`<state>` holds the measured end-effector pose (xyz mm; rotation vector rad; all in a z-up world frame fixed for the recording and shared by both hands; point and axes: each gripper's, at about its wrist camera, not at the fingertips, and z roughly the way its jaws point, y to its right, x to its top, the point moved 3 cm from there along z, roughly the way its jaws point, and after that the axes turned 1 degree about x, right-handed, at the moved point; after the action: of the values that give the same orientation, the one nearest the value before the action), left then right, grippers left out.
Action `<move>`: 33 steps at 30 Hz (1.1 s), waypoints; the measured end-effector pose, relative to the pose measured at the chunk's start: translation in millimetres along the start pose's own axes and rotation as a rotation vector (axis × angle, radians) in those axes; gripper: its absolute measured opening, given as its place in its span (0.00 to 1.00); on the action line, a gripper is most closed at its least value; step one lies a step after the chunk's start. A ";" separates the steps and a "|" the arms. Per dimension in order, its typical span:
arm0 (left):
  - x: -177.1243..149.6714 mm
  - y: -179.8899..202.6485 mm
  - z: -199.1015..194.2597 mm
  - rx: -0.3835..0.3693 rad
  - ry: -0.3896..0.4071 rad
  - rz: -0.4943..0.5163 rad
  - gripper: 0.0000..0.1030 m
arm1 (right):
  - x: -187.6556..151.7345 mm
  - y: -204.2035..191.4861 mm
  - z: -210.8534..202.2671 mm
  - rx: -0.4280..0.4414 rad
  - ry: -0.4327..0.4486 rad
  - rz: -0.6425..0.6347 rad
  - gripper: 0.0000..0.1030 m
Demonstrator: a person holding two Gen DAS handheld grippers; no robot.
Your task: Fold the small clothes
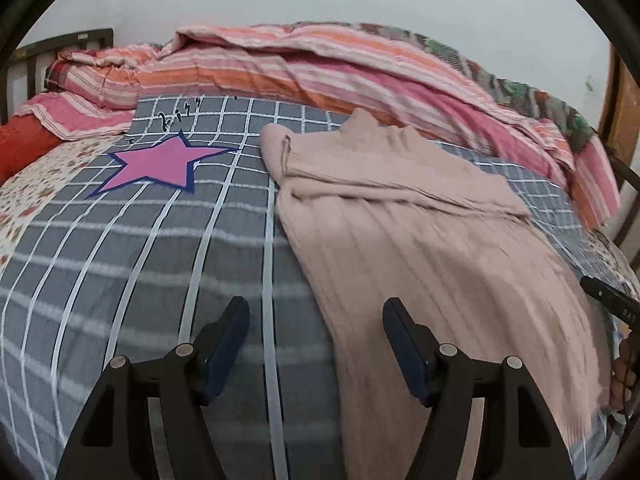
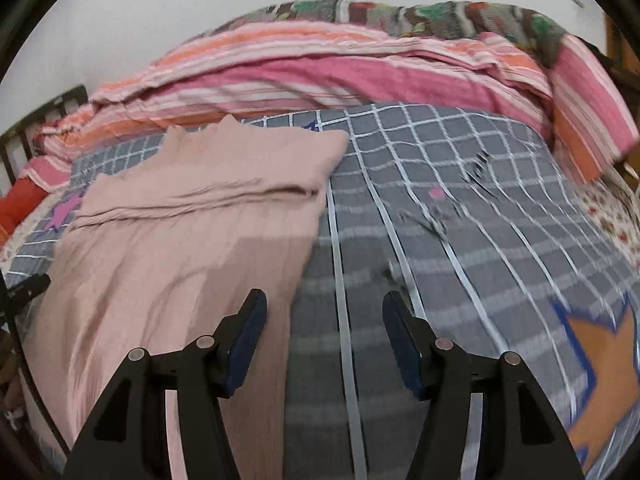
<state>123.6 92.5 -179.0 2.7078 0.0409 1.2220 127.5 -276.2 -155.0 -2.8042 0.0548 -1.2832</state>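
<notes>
A pale pink ribbed knit top (image 1: 420,240) lies flat on the grey checked bed cover (image 1: 140,264), its sleeves folded across the chest. In the left wrist view my left gripper (image 1: 316,312) hovers open over the cover at the garment's left edge, nothing between its fingers. In the right wrist view the same top (image 2: 180,232) fills the left half. My right gripper (image 2: 324,306) stands open at the garment's right edge, its left finger (image 2: 250,320) over the knit, its right finger over the cover (image 2: 460,240). Neither gripper holds anything.
A rumpled pink and orange striped quilt (image 1: 320,68) is heaped along the back by the wall. A pink star (image 1: 160,164) and an orange star (image 2: 604,376) are printed on the cover. A dark headboard (image 1: 60,46) stands at far left, a wooden post (image 1: 620,96) at far right.
</notes>
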 end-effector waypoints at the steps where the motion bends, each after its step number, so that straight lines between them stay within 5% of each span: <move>1: -8.2 1.6 -7.9 -0.022 -0.010 -0.007 0.65 | -8.2 1.4 -10.0 0.000 0.014 0.005 0.58; 10: -60.6 6.0 -59.0 -0.162 -0.029 -0.069 0.65 | -75.3 6.5 -65.5 0.037 0.015 0.056 0.55; 17: -93.0 18.3 -68.7 -0.168 -0.051 -0.078 0.57 | -113.1 -9.3 -73.5 0.104 -0.020 0.054 0.49; 20: -94.6 27.6 -61.0 -0.137 -0.073 -0.096 0.47 | -117.9 -23.0 -68.1 0.107 -0.027 0.039 0.46; 22: -95.4 34.2 -53.4 -0.078 -0.093 -0.093 0.26 | -118.8 -34.4 -64.4 0.109 -0.034 0.003 0.39; 24: -92.7 35.8 -52.3 -0.046 -0.080 -0.088 0.09 | -118.1 -42.8 -61.5 0.098 -0.034 -0.044 0.16; 26: -87.0 26.0 -58.3 -0.077 -0.067 -0.140 0.06 | -113.8 -38.5 -69.0 0.108 0.002 -0.055 0.05; 29: -80.3 0.4 -72.2 -0.071 -0.028 -0.212 0.06 | -108.7 -6.7 -84.6 0.100 0.059 0.012 0.04; 33: -81.9 -14.6 -70.4 -0.137 -0.063 -0.256 0.06 | -115.9 7.4 -78.2 0.111 0.016 0.038 0.03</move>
<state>17.3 109.2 -196.4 2.5266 0.2761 1.0256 -7.5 -280.0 -191.9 -2.6873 0.0357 -1.2593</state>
